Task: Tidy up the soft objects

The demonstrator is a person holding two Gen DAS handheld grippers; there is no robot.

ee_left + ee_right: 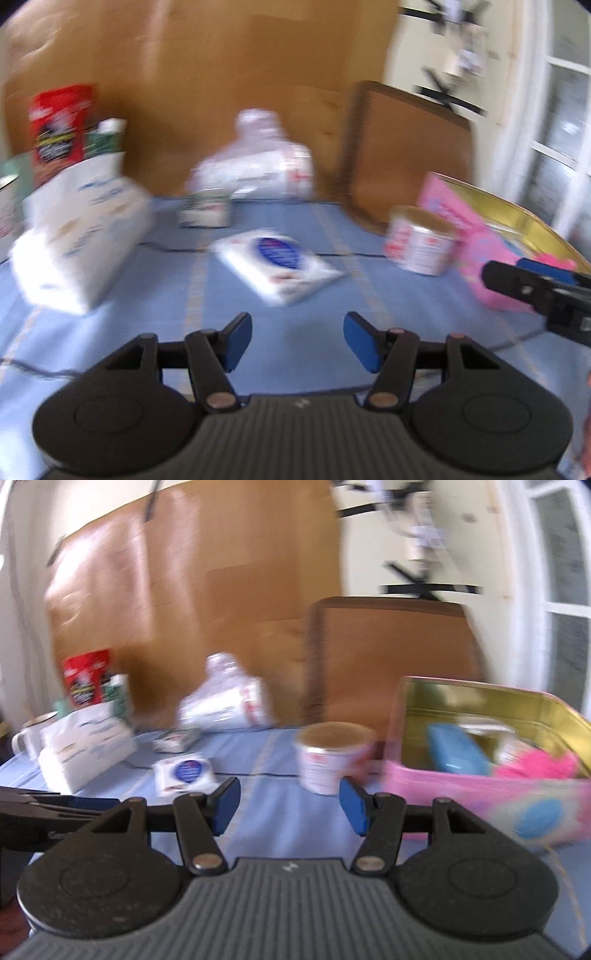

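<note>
Two matching black handheld claws with blue pads

The left claw (297, 341) and right claw (290, 806) each have a ribbed dark grey body, two round black side discs, black link arms pinned by copper-coloured rivets, and flat blue pads (236, 343) lining the fingertips.
</note>
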